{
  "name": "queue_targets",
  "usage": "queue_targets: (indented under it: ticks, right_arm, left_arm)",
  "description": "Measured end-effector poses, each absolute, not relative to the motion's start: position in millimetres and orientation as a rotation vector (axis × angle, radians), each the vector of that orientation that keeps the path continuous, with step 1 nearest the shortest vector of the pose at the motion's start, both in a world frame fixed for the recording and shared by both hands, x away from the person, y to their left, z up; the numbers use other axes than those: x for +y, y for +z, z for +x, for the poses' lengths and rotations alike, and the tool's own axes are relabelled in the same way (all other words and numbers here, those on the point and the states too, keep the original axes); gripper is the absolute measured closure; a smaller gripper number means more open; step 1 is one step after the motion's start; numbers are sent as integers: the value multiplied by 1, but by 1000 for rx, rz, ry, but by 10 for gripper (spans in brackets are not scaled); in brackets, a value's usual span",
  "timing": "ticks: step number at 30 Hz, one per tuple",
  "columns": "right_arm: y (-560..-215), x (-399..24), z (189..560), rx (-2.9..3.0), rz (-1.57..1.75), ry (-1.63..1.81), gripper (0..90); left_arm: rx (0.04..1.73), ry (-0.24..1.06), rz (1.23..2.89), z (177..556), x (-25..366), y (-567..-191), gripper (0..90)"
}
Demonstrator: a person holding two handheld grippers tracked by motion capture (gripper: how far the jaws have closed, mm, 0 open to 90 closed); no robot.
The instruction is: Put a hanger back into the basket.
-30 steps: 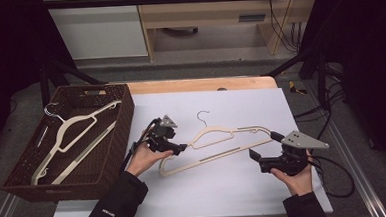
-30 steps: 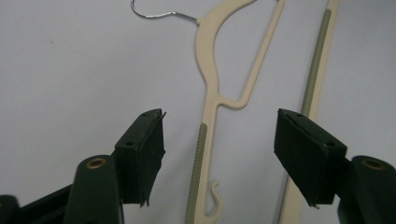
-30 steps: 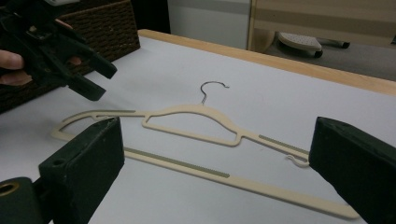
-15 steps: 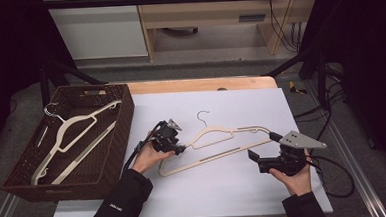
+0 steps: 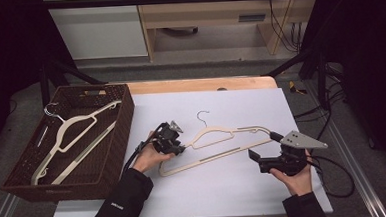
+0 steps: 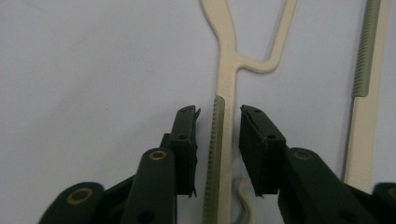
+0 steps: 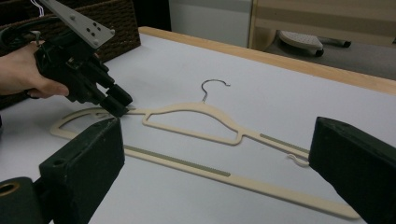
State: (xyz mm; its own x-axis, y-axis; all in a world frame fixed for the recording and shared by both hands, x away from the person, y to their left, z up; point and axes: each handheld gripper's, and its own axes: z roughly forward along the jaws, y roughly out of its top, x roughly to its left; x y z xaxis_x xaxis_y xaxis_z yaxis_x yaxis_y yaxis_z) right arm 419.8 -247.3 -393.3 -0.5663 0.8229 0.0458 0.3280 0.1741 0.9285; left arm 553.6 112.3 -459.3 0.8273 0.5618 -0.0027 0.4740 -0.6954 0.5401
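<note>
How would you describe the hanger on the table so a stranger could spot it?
Start at the white table, right of the brown wicker basket. The cream hanger lies flat between both claws. Unlike the hanger in the basket, it rests on the bare tabletop.

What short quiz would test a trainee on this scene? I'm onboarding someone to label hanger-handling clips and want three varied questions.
1. True or false: the left hand-held gripper has its jaws on either side of an arm of the cream hanger on the table, with gaps showing.
2. Multiple choice: where does the second hanger lie? A) on the white table top, B) in the brown wicker basket, C) on the floor.
3. Fill in: the right hand-held gripper is ____, its jaws spread wide near the hanger's right end.

Key: 1 true; 2 B; 3 open.
</note>
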Motion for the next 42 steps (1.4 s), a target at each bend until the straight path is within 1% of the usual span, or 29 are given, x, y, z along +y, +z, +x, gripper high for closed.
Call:
queue_targets:
  ticks: [1, 4, 7, 12, 20, 24, 25, 27, 31, 42]
  right_arm:
    - [-393, -247, 420, 1982, 1082, 1381, 37]
    - [-394, -246, 421, 1990, 1079, 1375, 36]
    - [-395, -245, 421, 1990, 1085, 1376, 36]
    - [-396, -243, 423, 1998, 1084, 1373, 37]
    - [-397, -240, 427, 2012, 1084, 1382, 41]
    - [-398, -236, 431, 2027, 1078, 1378, 46]
    - [-398, -236, 431, 2027, 1078, 1378, 46]
    - [-398, -232, 433, 2037, 1078, 1375, 50]
    - [-400, -221, 443, 2066, 1062, 1371, 57]
    - [-401, -182, 475, 2100, 1058, 1407, 87]
  left_arm:
    - [768, 218, 2474, 553, 112, -459, 711]
    - [758, 238, 2494, 550, 110, -458, 763]
    - [746, 247, 2512, 549, 109, -458, 780]
    - [738, 247, 2519, 550, 108, -457, 791]
    - [689, 324, 2549, 541, 104, -454, 795]
    - [672, 404, 2542, 530, 99, -446, 796]
    - [672, 404, 2542, 530, 99, -446, 796]
    - [659, 447, 2534, 524, 98, -442, 796]
    - [641, 487, 2519, 514, 97, -433, 797]
    - [640, 556, 2450, 496, 98, -413, 799]
